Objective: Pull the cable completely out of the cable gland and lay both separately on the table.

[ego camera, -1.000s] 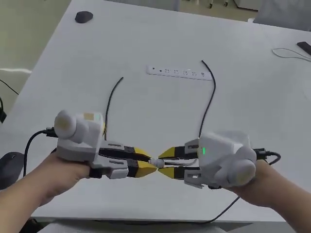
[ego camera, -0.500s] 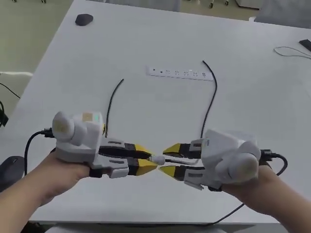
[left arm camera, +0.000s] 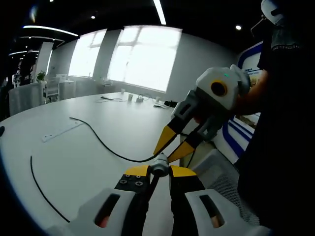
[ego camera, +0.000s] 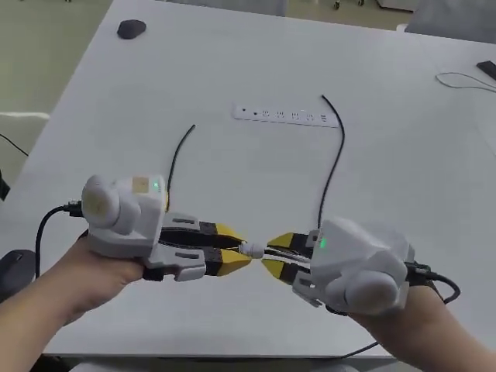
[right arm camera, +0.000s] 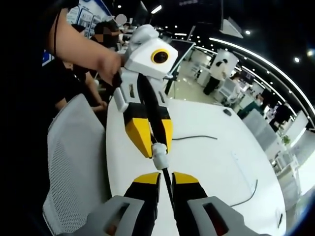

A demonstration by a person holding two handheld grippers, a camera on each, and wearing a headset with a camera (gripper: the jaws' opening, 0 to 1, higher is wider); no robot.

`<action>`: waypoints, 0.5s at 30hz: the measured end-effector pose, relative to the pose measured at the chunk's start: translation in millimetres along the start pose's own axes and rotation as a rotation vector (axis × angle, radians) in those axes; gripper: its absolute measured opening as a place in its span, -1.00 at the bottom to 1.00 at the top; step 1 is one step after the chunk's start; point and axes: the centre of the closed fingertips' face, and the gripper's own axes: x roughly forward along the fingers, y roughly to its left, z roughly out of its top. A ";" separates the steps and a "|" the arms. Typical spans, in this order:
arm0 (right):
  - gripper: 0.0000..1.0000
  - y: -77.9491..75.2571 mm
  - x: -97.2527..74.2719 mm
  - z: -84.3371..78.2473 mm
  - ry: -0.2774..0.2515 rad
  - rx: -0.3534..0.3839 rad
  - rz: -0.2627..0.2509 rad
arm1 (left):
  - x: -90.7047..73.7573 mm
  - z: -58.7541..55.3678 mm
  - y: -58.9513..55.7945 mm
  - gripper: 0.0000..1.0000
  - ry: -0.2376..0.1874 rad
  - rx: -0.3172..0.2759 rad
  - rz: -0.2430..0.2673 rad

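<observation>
A small white cable gland (ego camera: 253,249) hangs above the table's near edge, with my left gripper (ego camera: 246,253) shut on it from the left. A black cable (ego camera: 333,170) leaves the gland to the right, and my right gripper (ego camera: 270,254) is shut on it just beside the gland. The rest of that cable trails back over the table. In the left gripper view the gland (left arm camera: 158,166) sits at my jaw tips, and the right gripper (left arm camera: 163,155) faces it. The right gripper view has the cable (right arm camera: 167,184) between my jaws and the gland (right arm camera: 159,153) just ahead.
A white power strip (ego camera: 287,116) lies across the middle of the white table (ego camera: 232,62). A second black cable (ego camera: 175,167) rests left of centre. There is a dark mouse (ego camera: 132,28) at the far left corner and a thin white wire (ego camera: 465,80) at the far right.
My right gripper has drawn slightly right and toward me, away from the gland. The left gripper stays almost where it was, still holding the gland.
</observation>
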 end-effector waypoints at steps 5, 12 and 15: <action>-0.95 -5.5 -1.2 1.3 -0.007 0.027 -0.061 | 0.9 3.0 1.9 -0.70 -0.013 0.007 0.006; -0.99 -6.9 2.2 2.1 -0.011 0.025 -0.081 | -0.3 3.3 4.8 -0.71 -0.011 0.017 0.030; -1.00 -10.1 2.2 3.0 -0.018 0.030 -0.086 | -0.4 5.3 6.0 -0.71 -0.021 0.014 0.043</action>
